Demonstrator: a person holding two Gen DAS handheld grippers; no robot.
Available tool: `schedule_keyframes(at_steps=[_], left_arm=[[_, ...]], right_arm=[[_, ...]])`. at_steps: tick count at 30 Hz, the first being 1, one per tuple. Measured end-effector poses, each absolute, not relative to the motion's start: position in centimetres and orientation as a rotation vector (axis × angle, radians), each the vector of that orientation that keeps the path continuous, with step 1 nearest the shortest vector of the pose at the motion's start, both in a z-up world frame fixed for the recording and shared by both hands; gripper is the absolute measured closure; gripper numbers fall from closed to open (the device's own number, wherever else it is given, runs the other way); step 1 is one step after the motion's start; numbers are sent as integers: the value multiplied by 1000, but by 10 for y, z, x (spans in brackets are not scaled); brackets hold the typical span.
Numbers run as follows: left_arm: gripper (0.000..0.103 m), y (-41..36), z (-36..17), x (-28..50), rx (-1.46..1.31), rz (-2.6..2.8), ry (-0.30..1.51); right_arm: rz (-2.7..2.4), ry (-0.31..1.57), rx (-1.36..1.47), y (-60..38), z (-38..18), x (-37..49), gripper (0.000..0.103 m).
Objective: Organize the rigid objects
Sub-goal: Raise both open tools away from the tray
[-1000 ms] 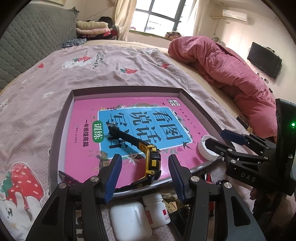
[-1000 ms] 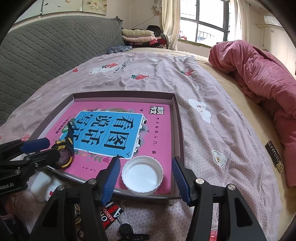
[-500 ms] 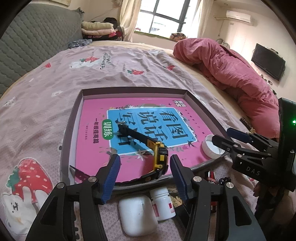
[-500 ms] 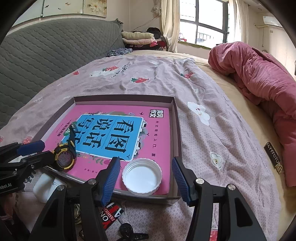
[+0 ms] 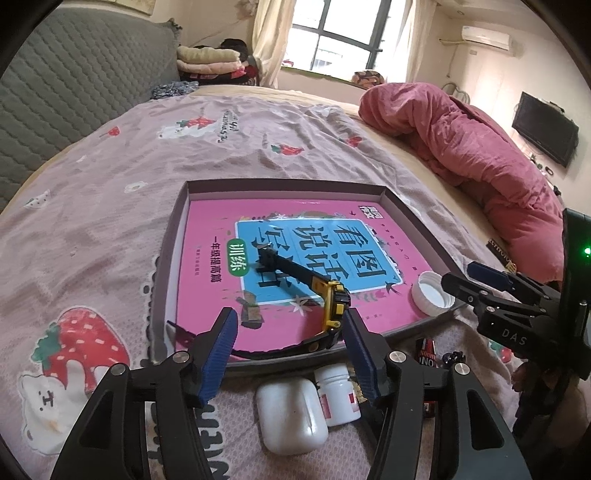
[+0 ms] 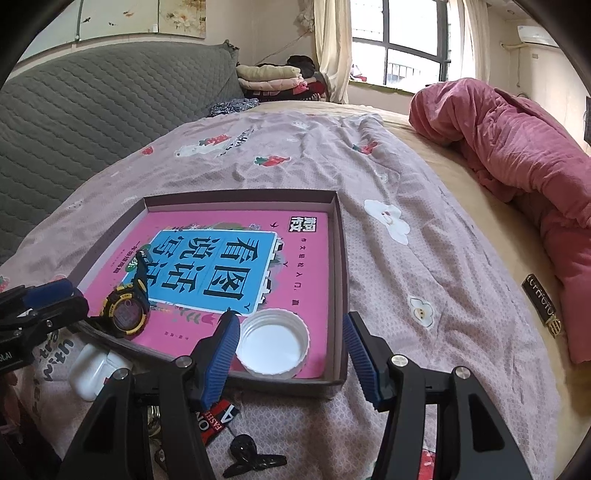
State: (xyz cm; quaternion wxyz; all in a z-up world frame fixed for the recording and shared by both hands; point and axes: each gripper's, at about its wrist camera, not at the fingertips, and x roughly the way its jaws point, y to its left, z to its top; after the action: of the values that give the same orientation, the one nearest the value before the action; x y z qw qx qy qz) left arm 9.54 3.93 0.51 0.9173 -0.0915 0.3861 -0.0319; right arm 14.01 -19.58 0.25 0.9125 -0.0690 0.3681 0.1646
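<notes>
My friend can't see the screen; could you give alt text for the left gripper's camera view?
An open left gripper hovers beside a yellow-and-black watch lying on a pink book in a shallow box on a bed.

Pill bottle (image 5: pixel 338 393) partly hidden behind left fingers (image 5: pixel 360 354); red label (image 6: pixel 218 419) txt cut off; hair clip (image 6: pixel 251 458) half hidden.

Daylight from the window (image 5: pixel 334 35) fills my two views; its panes are overexposed. Shadows are soft. Fisheye curvature bends the edges, corners are vignetted black, and focus is sharp throughout.
</notes>
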Motion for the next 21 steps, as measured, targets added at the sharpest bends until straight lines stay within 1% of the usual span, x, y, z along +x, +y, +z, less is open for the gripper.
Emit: schedule_keyframes(at_steps=[16, 18, 20, 21], left_arm=[[42, 43, 14, 69, -185, -22, 794], [42, 44, 16, 67, -187, -20, 794], [42, 44, 17, 62, -185, -18, 793], [42, 45, 18, 61, -184, -16, 793]], right_arm=[[346, 686, -106, -210, 22, 106, 44], [353, 678, -120, -207, 25, 101, 43], [355, 676, -118, -206, 27, 96, 39], [359, 678, -111, -206, 28, 95, 38]])
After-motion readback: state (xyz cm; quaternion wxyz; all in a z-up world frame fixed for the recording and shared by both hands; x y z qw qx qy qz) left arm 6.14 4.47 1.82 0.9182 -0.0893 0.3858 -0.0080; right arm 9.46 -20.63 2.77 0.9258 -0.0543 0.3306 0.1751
